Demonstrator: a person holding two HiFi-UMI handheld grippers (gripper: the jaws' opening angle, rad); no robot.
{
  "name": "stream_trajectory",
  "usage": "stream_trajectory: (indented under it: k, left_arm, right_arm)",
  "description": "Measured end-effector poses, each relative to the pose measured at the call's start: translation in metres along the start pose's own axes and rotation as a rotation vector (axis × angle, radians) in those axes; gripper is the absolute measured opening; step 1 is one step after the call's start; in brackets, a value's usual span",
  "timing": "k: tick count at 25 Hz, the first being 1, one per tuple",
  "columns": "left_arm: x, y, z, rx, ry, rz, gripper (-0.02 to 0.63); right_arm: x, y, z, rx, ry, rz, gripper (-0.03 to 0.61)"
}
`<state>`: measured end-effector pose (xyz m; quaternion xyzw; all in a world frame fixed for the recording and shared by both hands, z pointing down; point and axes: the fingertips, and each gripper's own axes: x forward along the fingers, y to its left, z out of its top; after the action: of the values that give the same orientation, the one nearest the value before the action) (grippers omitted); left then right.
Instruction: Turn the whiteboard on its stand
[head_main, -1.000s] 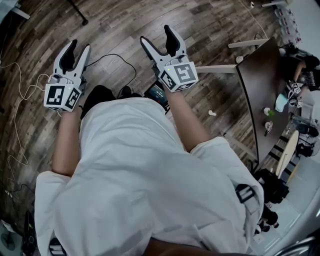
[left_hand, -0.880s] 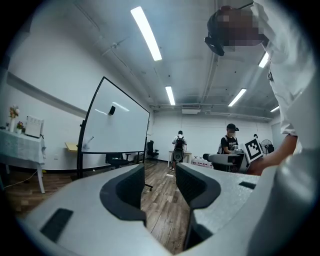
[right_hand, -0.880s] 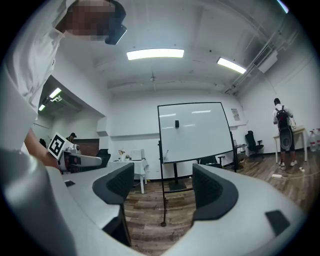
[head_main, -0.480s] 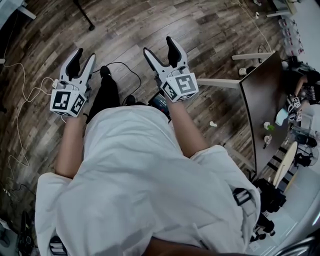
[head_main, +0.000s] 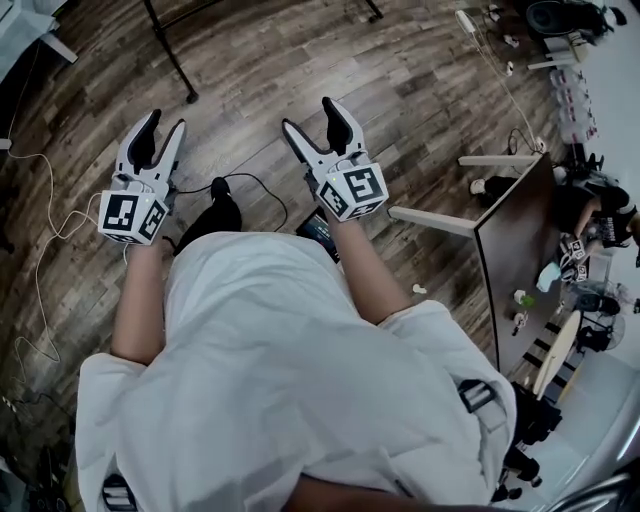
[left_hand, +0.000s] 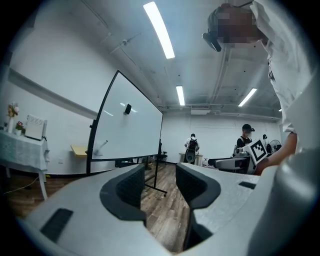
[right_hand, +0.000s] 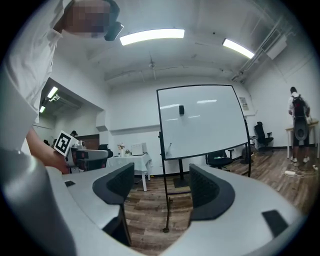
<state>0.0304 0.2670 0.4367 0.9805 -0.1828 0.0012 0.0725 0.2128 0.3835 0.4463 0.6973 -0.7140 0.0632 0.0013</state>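
Observation:
The whiteboard (right_hand: 200, 120) is a wide white panel in a black frame on a black floor stand, some way ahead of me. It also shows at an angle in the left gripper view, whiteboard (left_hand: 127, 125). In the head view only the stand's black legs (head_main: 170, 50) reach in at the top. My left gripper (head_main: 165, 122) and right gripper (head_main: 310, 115) are held out level in front of the person, both open with nothing between the jaws. Neither touches the board. The same open gaps show in the left gripper (left_hand: 160, 182) view and the right gripper (right_hand: 162, 187) view.
A dark table (head_main: 510, 250) with small items stands at the right. Cables (head_main: 40, 200) lie on the wooden floor at the left. A white-clothed table (right_hand: 127, 162) and an office chair (right_hand: 260, 132) flank the board. People (left_hand: 192, 147) stand at the far wall.
Both grippers and the person have moved forward across the floor. The stand's legs have come into the top of the head view, and the dark table has slid back at the right.

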Motion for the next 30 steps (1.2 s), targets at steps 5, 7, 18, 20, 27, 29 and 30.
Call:
stream_trajectory:
  k: [5,7,18,20,27,29,30]
  left_arm:
    - [0.027,0.080,0.023,0.001,-0.010,0.030,0.176]
    - [0.036,0.109,0.032,0.007,-0.017,0.039,0.176]
    - [0.082,0.215,0.041,0.015,0.017,0.137,0.176]
    - [0.093,0.226,0.037,0.010,0.028,0.137,0.176]
    - [0.141,0.278,0.035,-0.001,0.040,0.188,0.176]
    - [0.161,0.294,0.042,0.004,0.047,0.203,0.176]
    - [0.173,0.302,0.047,0.007,0.052,0.210,0.176]
  right_arm:
    - [0.083,-0.002,0.036,-0.026,-0.020,0.042,0.337]
    - [0.111,-0.004,0.042,-0.037,-0.011,0.038,0.336]
    - [0.234,-0.011,0.063,-0.100,0.006,0.093,0.319]
    - [0.250,-0.015,0.061,-0.097,0.010,0.108,0.319]
    - [0.319,-0.044,0.053,-0.084,0.008,0.196,0.319]
    - [0.348,-0.059,0.058,-0.072,0.006,0.226,0.320]
    - [0.362,-0.068,0.062,-0.070,0.006,0.238,0.319]
